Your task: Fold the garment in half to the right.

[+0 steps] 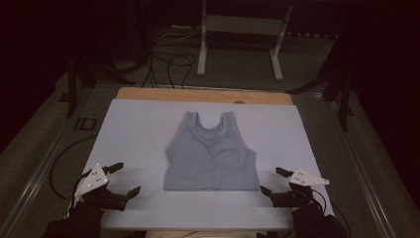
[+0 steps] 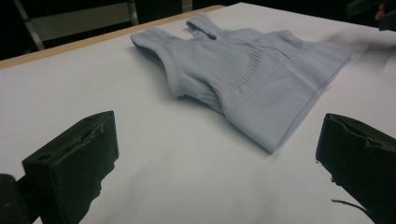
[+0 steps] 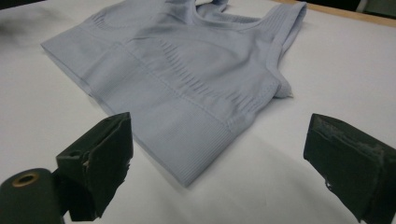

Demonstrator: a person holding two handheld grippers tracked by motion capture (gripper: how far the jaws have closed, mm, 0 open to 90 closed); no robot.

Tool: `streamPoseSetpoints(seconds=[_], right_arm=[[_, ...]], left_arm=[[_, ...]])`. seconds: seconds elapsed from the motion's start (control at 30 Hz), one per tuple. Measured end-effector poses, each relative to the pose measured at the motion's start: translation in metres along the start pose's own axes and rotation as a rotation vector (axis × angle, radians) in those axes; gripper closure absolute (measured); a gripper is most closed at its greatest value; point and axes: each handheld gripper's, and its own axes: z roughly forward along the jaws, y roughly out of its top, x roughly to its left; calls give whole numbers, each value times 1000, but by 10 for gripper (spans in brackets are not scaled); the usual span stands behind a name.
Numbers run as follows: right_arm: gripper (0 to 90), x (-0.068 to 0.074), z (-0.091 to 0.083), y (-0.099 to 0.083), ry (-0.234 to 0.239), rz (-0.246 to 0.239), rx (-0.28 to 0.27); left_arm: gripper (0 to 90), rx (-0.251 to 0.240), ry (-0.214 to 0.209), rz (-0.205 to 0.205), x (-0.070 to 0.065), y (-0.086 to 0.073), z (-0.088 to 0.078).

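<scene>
The tank top (image 1: 210, 157) is pale grey-blue, with fine ribbed stripes across the chest and hem. It lies on a white table (image 1: 138, 129) with a tan wooden far edge. Both grippers' jaws are black.

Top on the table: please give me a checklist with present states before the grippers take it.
1. Top lies flat, straps away from the person: ok.
2. Left gripper open, nothing between its jaws: ok.
3. Right gripper open, nothing between its jaws: ok.
4. Both grippers apart from the top, none touching: ok.
5. Hem corners free to grasp: ok in both gripper views.
6. Table around the top free of other things: ok.
</scene>
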Motion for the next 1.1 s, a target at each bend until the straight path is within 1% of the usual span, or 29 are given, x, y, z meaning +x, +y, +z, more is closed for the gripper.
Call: streamPoseSetpoints(seconds=[0.07,0.1,0.2,0.27,0.3,0.37,0.4,0.43,0.5,0.6,0.7,0.73,0.8,0.9,1.03,1.1], right_arm=[[81,0,0,0,-8,1,-5],[81,0,0,0,-8,1,-5],[82,0,-1,0,-2,9,4],[81,1,-2,1,-7,9,2],[81,2,-2,1,-4,11,3],[81,4,-3,4,-6,11,-1],[79,4,-3,6,-4,18,7],[75,5,-3,7,1,20,-1],[75,7,-2,10,12,17,15],[74,9,-2,14,23,16,24],[73,10,-2,17,23,10,19],[73,11,-2,21,35,15,12],[73,11,-3,25,38,14,10],[72,11,-3,28,36,12,1],[72,10,-6,43,17,-21,-7],[72,8,-8,51,19,-29,-21]], left_arm=[[1,-1,-15,1,0,1,0],[1,-1,-15,1,0,1,0],[1,14,-30,8,-2,2,2],[1,14,-35,12,-2,2,2],[1,24,-41,13,-3,2,3],[1,30,-48,16,-4,3,3],[1,29,-54,15,-4,3,3],[1,31,-59,14,-4,4,3],[1,36,-62,13,-4,4,3],[1,42,-73,11,-6,6,3],[1,47,-80,9,-6,8,3],[1,54,-86,12,-7,10,3],[1,51,-95,5,-7,12,3],[1,54,-94,7,-8,15,2],[1,63,-104,9,-10,21,2],[1,71,-106,20,-10,27,2]])
